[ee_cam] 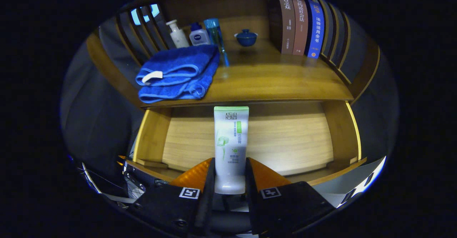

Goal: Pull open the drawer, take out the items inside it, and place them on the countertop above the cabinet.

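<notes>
A white tube with a green end [230,143] stands out straight ahead between my fingers, and my gripper [230,181] is shut on its cap end. It hangs over the pulled-open wooden drawer [285,138], whose bare bottom shows behind it. Beyond and above the drawer lies the wooden countertop [271,80]. A folded blue towel [178,73] rests on the countertop's left part, just past the drawer's left corner.
At the back of the countertop stand a white pump bottle [177,33], a small blue-capped bottle [198,35], a tall clear blue bottle [216,39] and a blue lidded cup [246,37]. Three books [298,25] stand upright at the back right. Slatted side rails [142,30] border the countertop.
</notes>
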